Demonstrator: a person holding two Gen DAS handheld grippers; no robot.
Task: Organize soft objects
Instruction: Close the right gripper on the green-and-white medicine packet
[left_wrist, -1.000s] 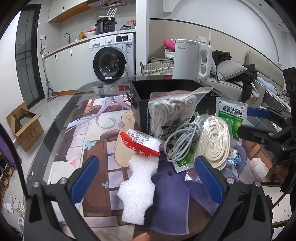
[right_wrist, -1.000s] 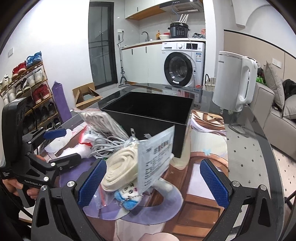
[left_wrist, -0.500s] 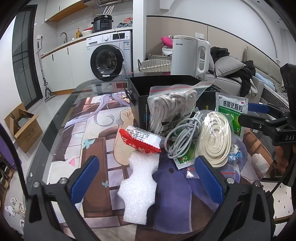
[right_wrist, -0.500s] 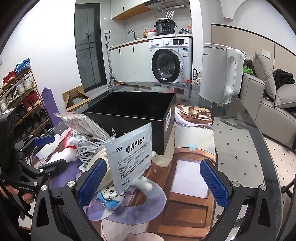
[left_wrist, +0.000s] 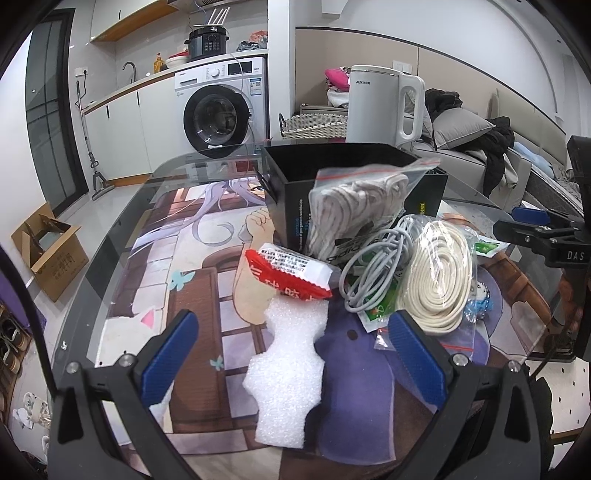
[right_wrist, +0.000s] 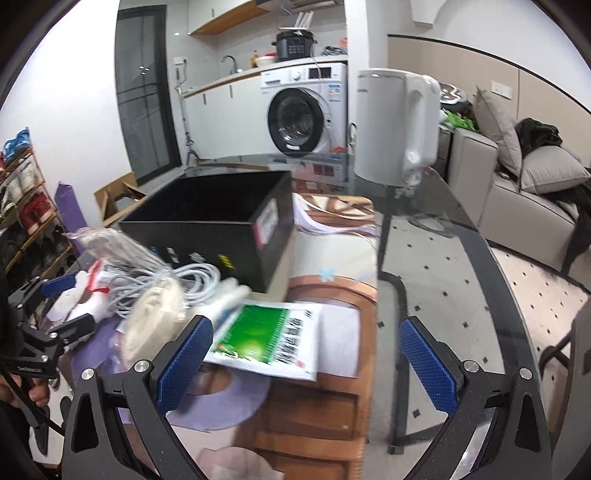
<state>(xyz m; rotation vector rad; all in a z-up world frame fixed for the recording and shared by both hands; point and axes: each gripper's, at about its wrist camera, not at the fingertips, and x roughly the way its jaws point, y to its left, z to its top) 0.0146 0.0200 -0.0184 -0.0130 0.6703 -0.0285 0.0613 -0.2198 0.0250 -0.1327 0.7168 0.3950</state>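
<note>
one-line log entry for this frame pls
left tool: open, over foam piece | right tool: open, empty, near green packet | black box: looks empty | pile beside box, unsorted

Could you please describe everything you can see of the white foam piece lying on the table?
The white foam piece is a pebbly, bead-textured block with a wavy outline, narrower at its middle. It lies flat on the printed mat under the glass table top, pointing away from the left gripper, between its open jaws but untouched. Its far end sits beside or slightly under the red and white packet.
</note>
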